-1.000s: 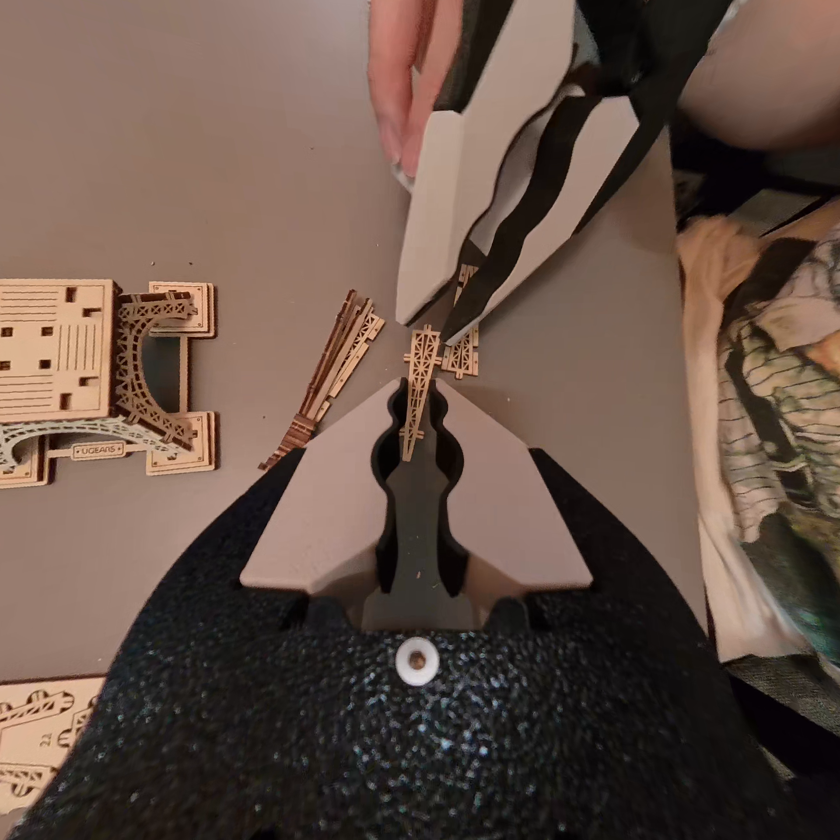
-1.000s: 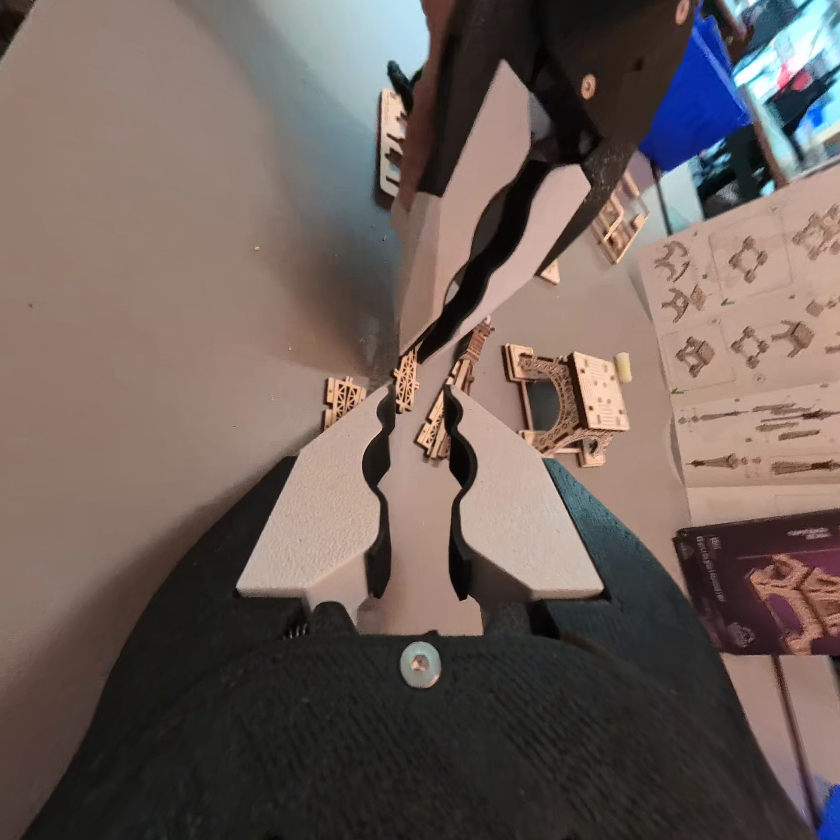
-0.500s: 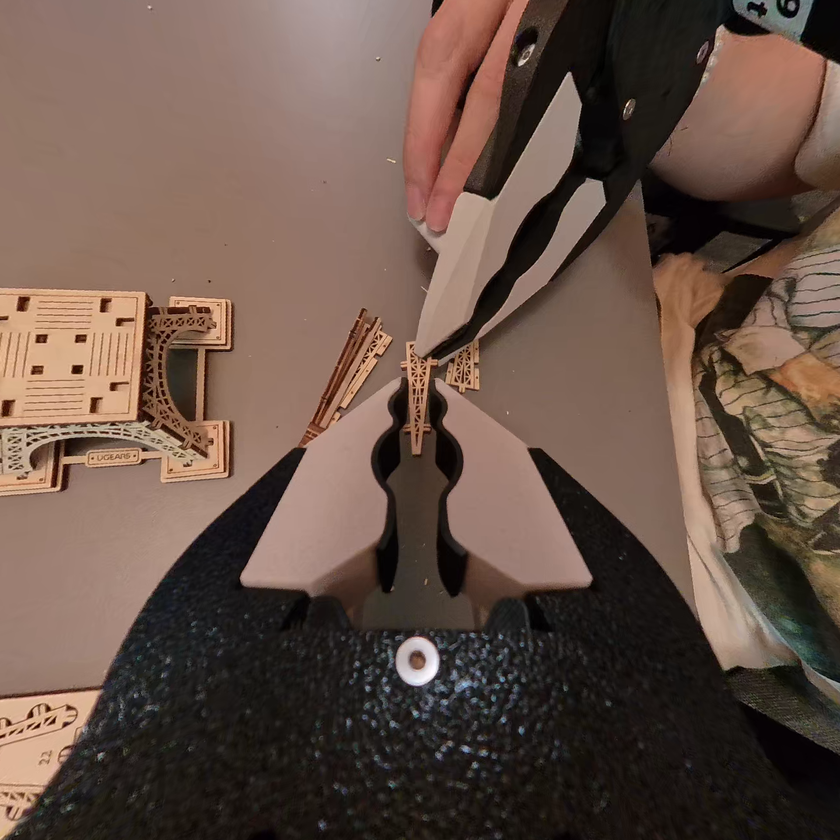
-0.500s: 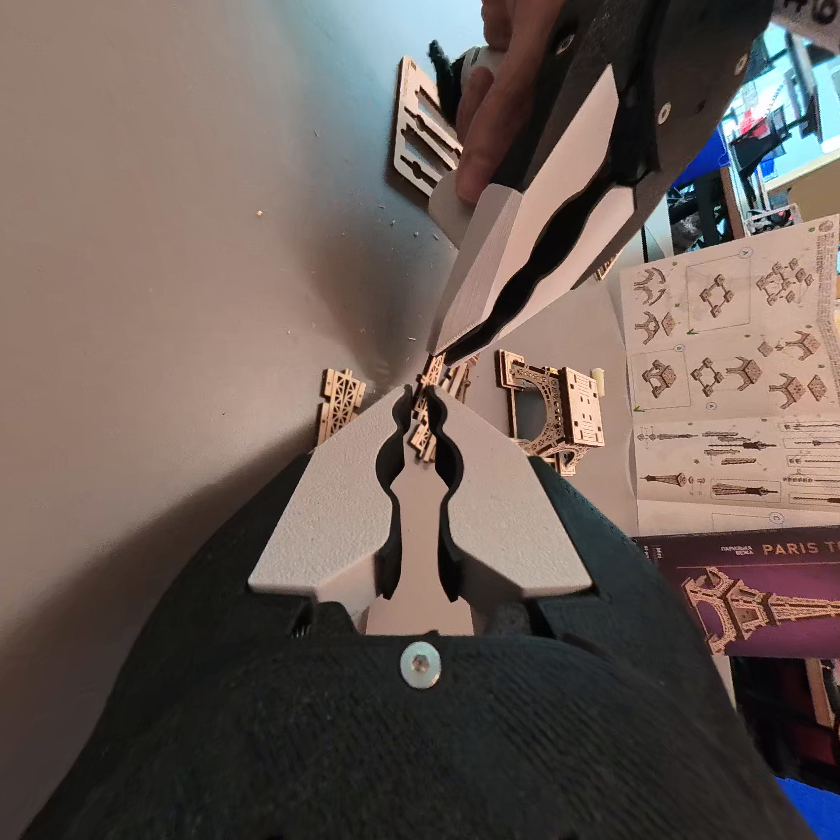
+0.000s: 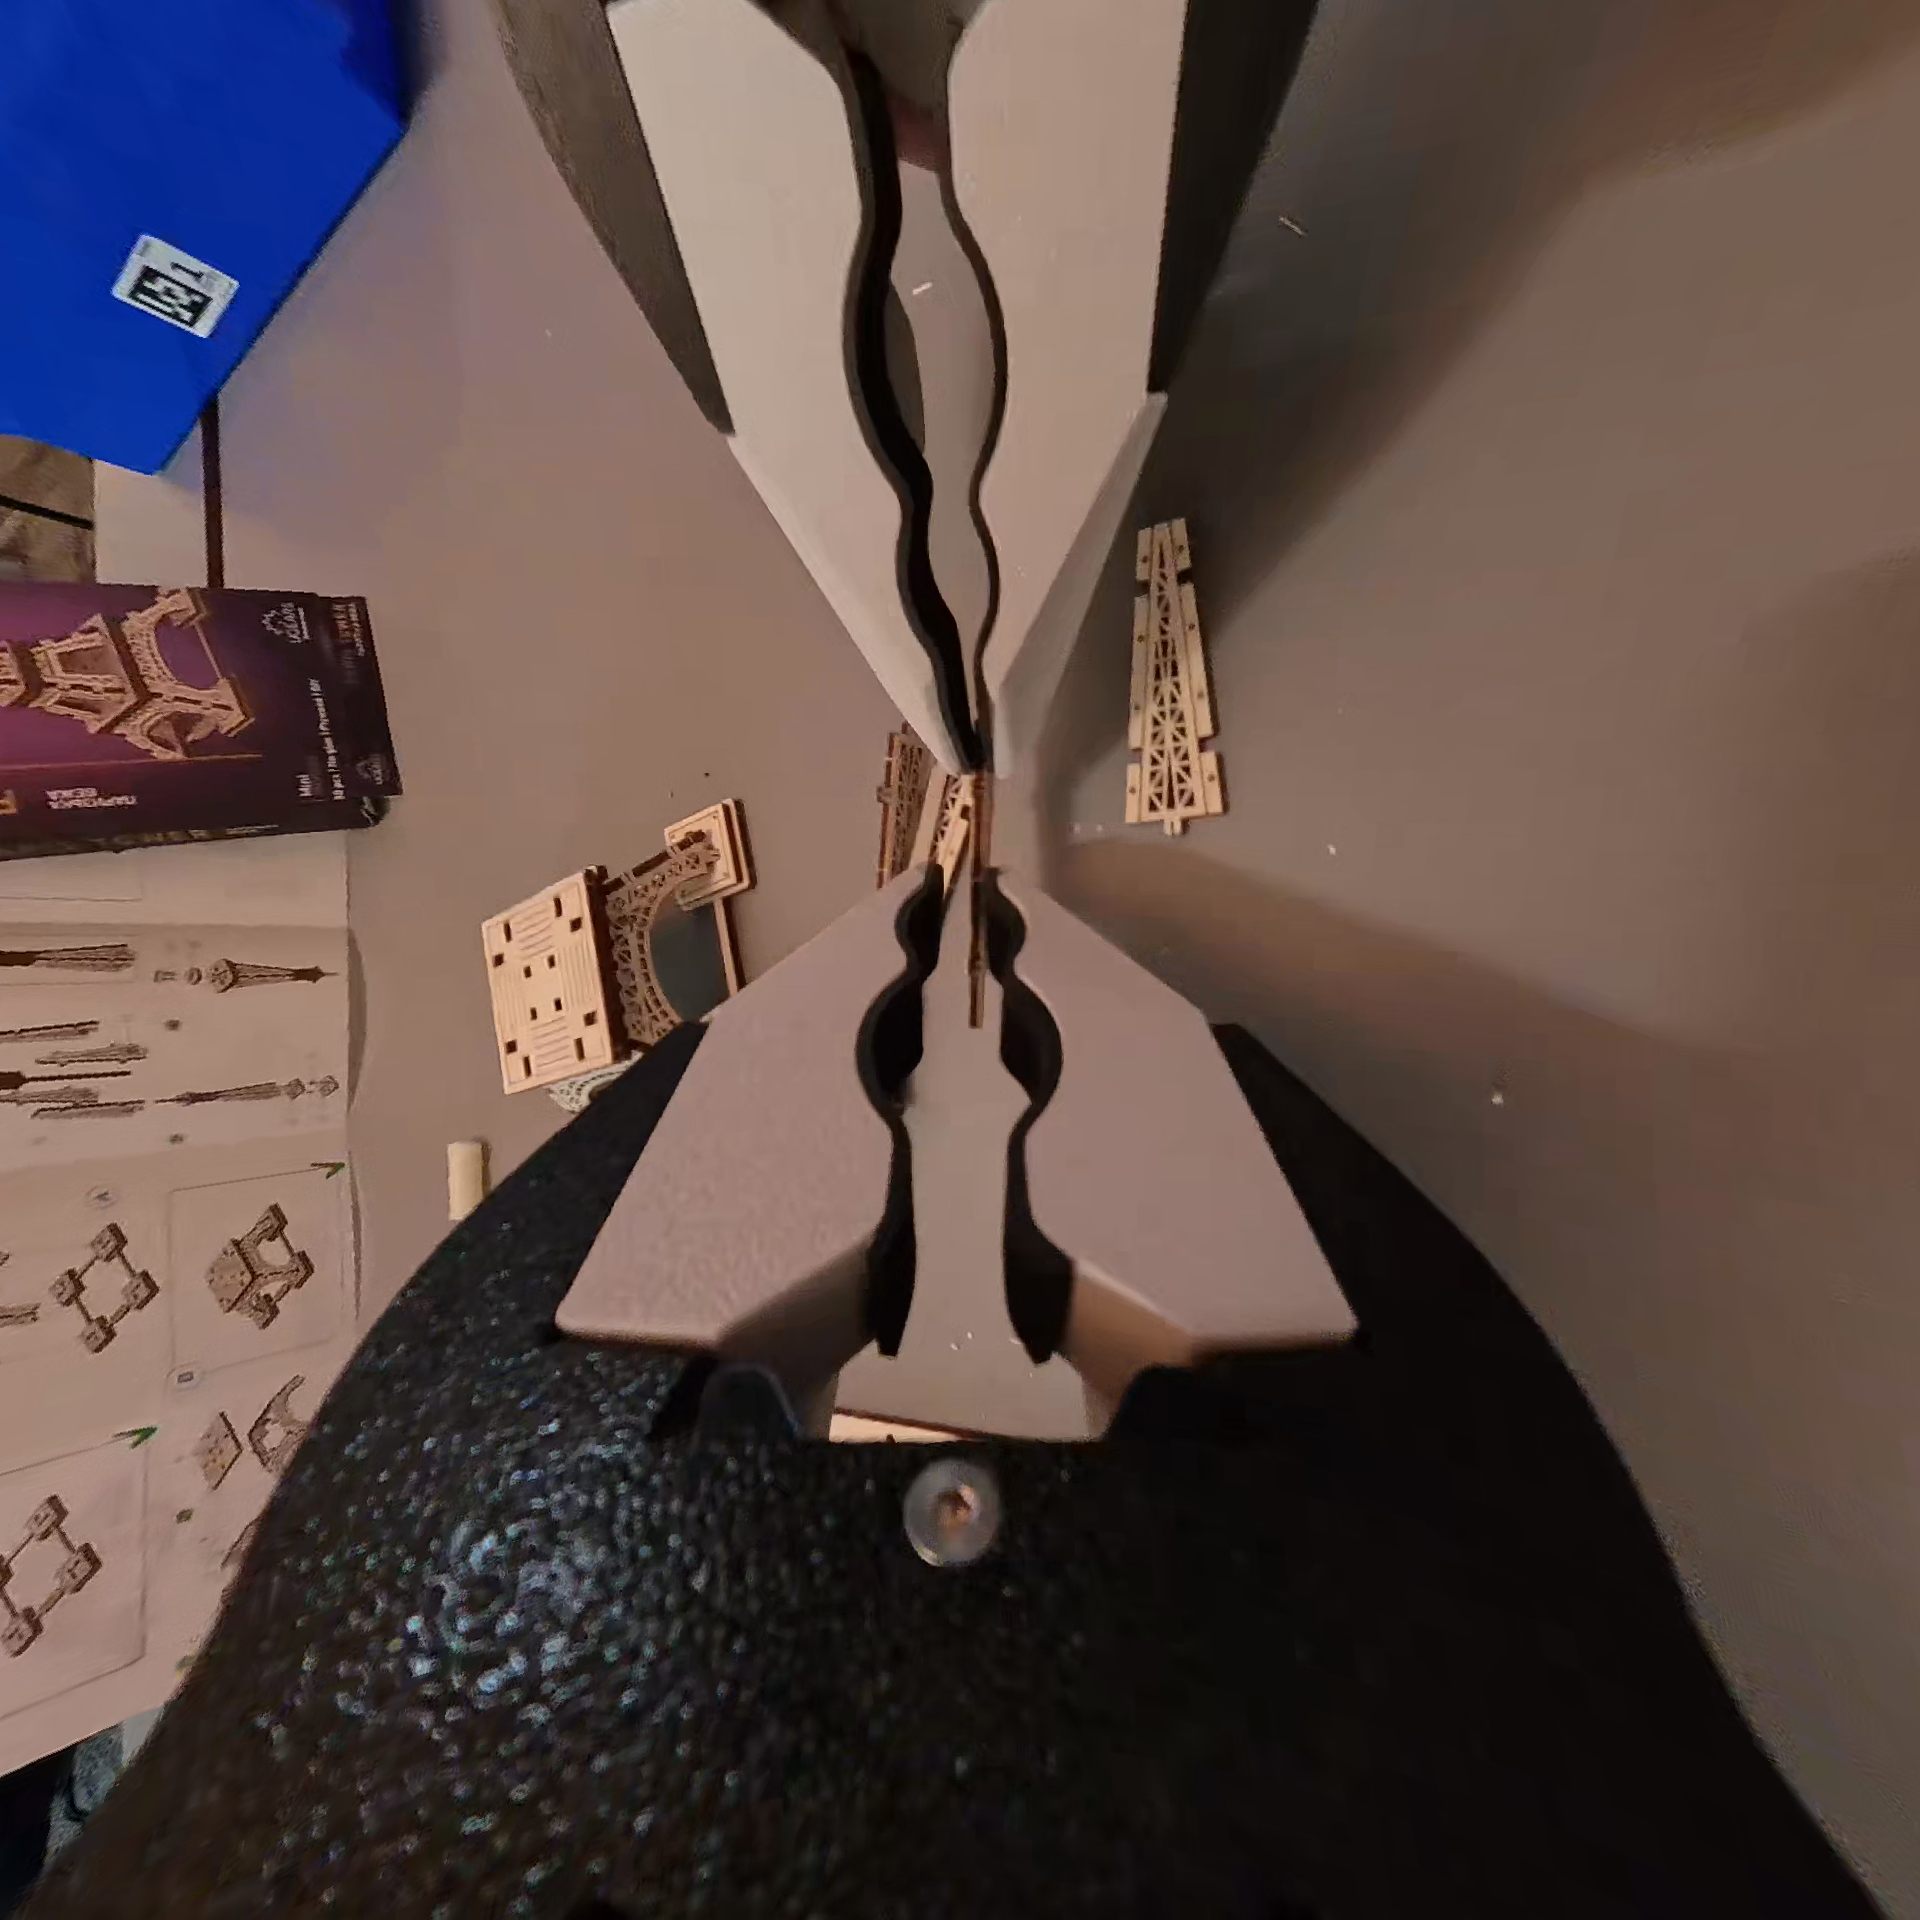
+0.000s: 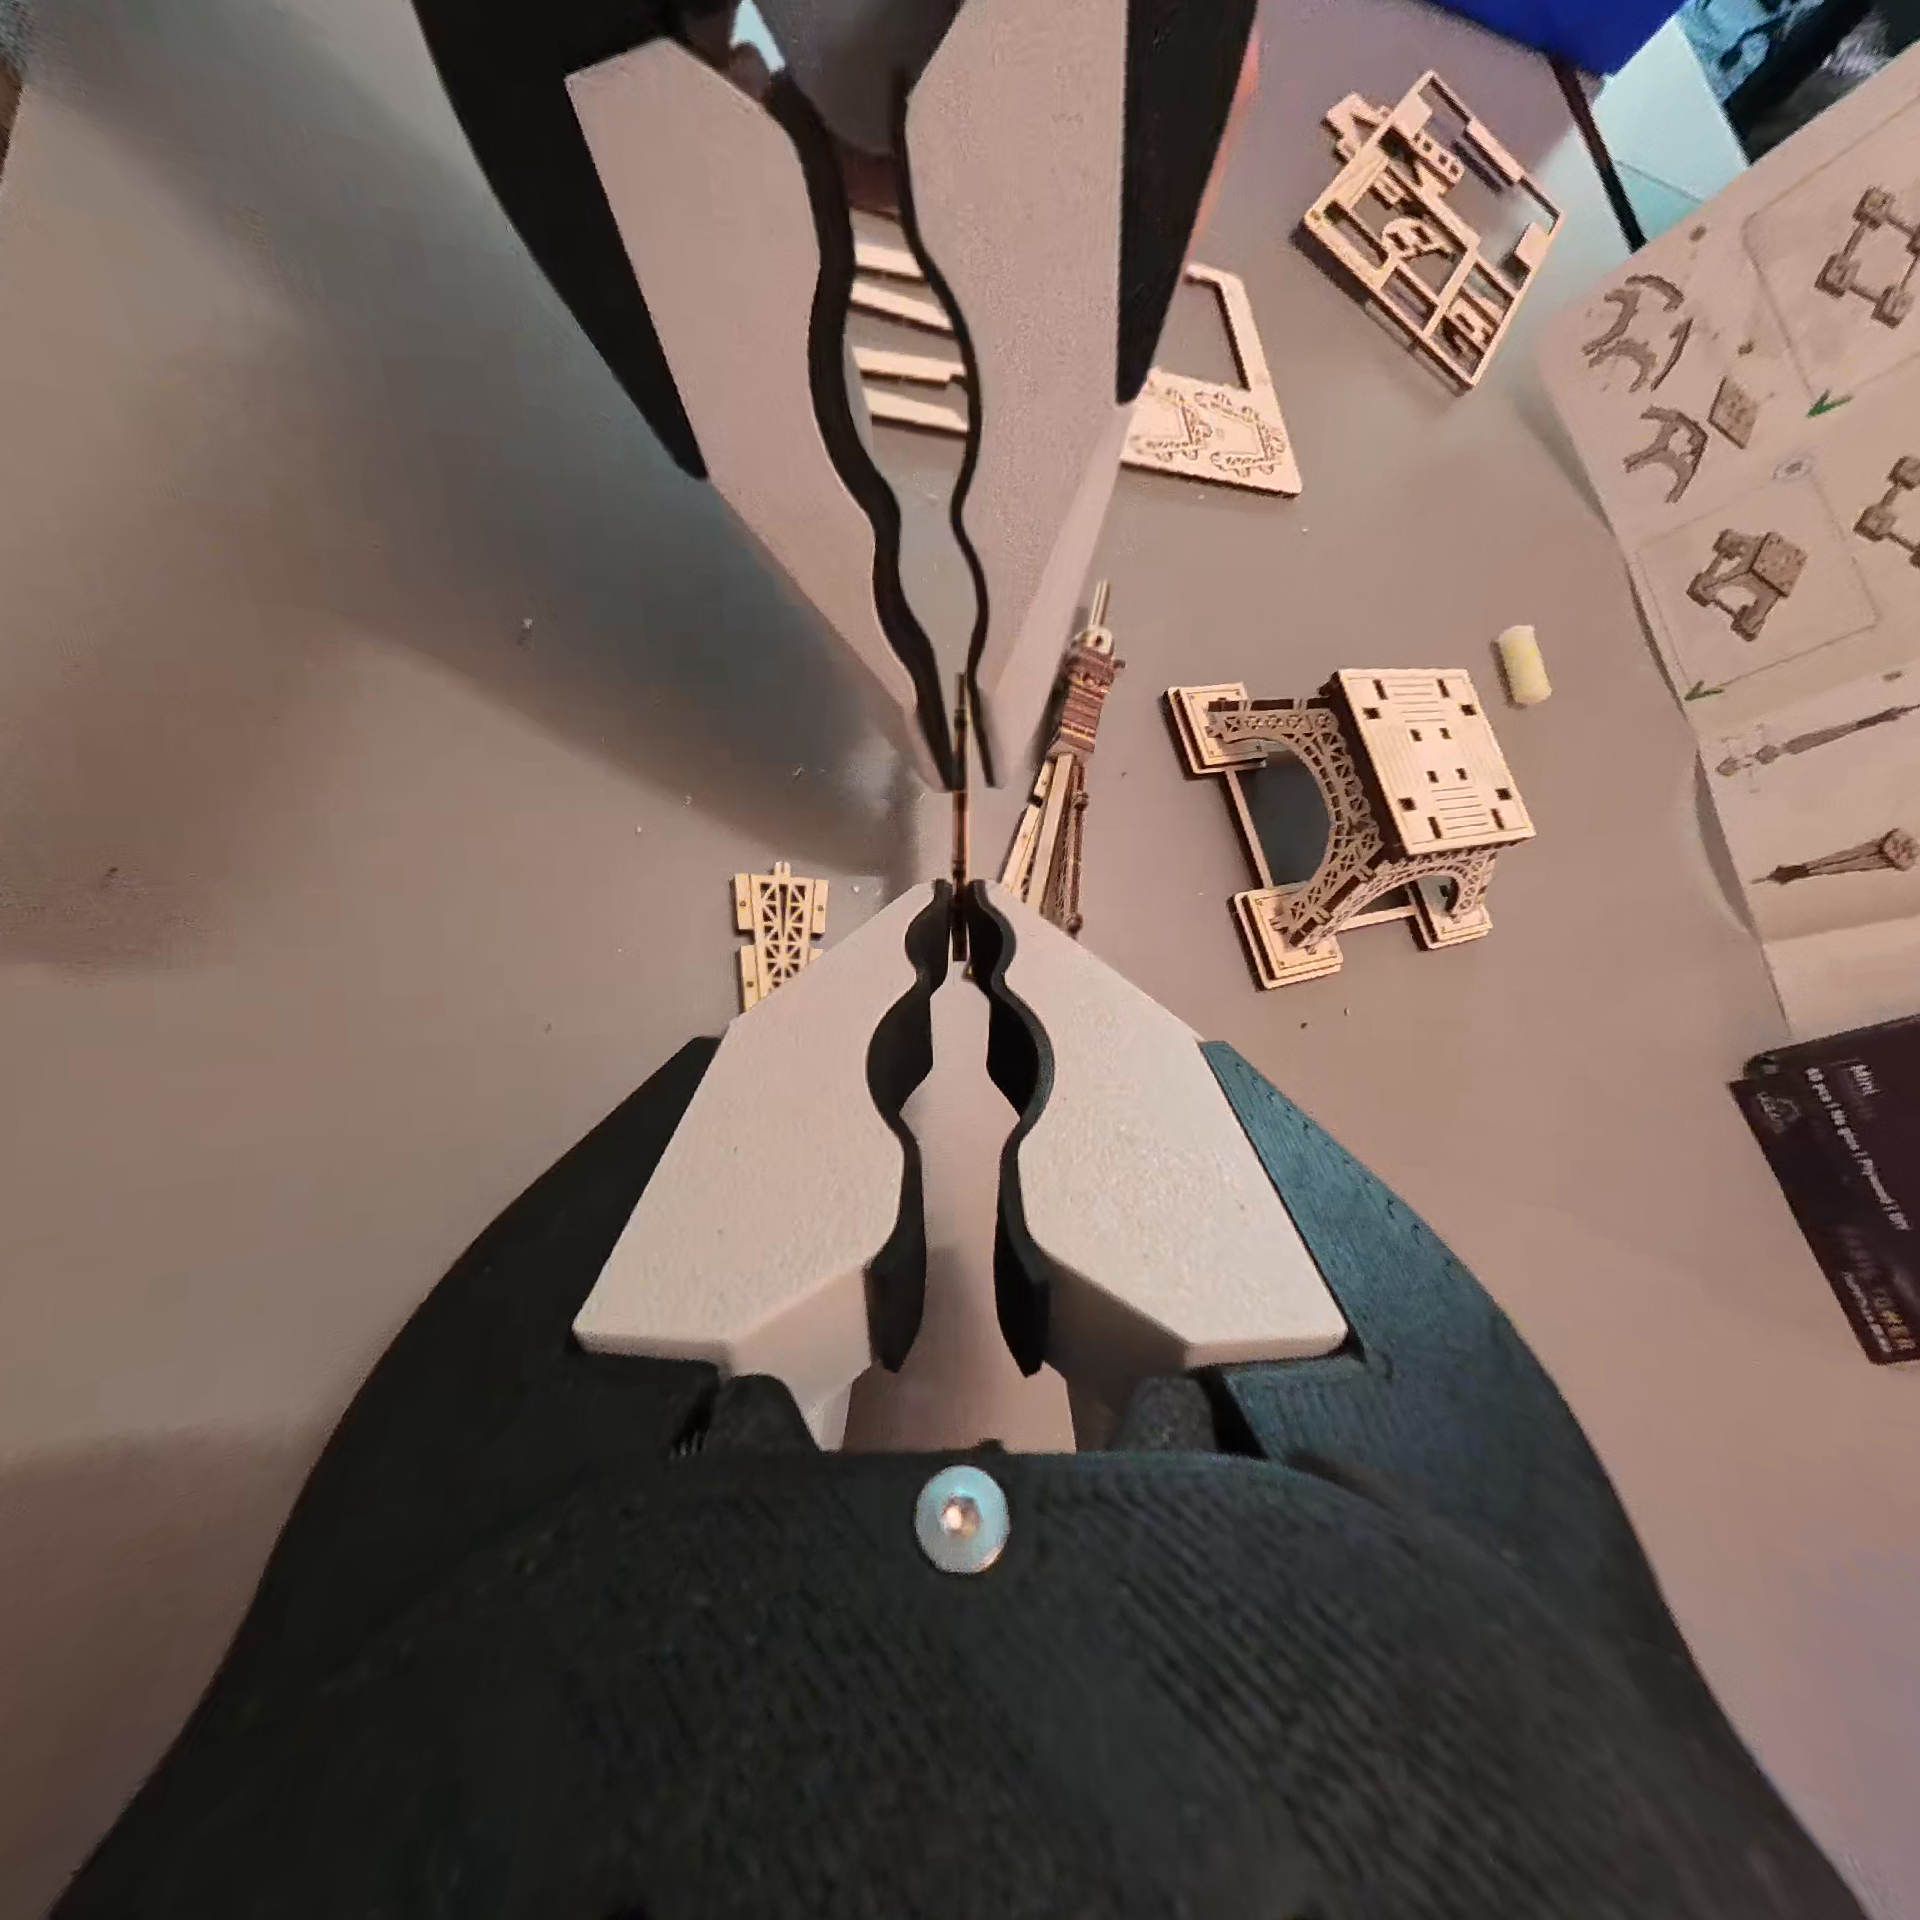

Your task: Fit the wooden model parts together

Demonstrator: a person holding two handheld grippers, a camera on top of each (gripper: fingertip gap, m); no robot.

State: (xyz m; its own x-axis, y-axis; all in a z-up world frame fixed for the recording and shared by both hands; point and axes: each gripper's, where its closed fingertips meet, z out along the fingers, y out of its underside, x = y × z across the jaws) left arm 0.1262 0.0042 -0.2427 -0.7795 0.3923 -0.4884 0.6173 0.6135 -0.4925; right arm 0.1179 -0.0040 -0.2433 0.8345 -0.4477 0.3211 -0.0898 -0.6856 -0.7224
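A thin wooden lattice strip (image 5: 977,935) shows edge-on, held up off the grey table (image 5: 1558,727). My left gripper (image 5: 971,883) is shut on one end of it. My right gripper (image 6: 961,896) is shut on the other end (image 6: 961,831). The two grippers face each other tip to tip, the right gripper (image 5: 977,764) at the top of the left wrist view and the left gripper (image 6: 961,771) at the top of the right wrist view. I cannot tell whether the strip is one part or two joined. The arched tower base (image 6: 1382,810) stands to the side.
A loose lattice panel (image 6: 779,925) and a spire with stacked strips (image 6: 1081,727) lie below the grippers. Cut-out part sheets (image 6: 1423,229), an instruction sheet (image 6: 1766,416), a dark model box (image 5: 187,717), a small pale cylinder (image 6: 1522,665) and a blue object (image 5: 156,208) sit farther off. My two grippers' fingertips are within a few centimetres of each other. Between my left fingertips and the small pale cylinder (image 6: 1522,665) there is roughly 20 cm. The left camera catches it too, in the left wrist view (image 5: 463,1176).
The right gripper has shut on the strip's far end. Both grippers have swung round and now point straight at each other, with the strip turned edge-on above the table.
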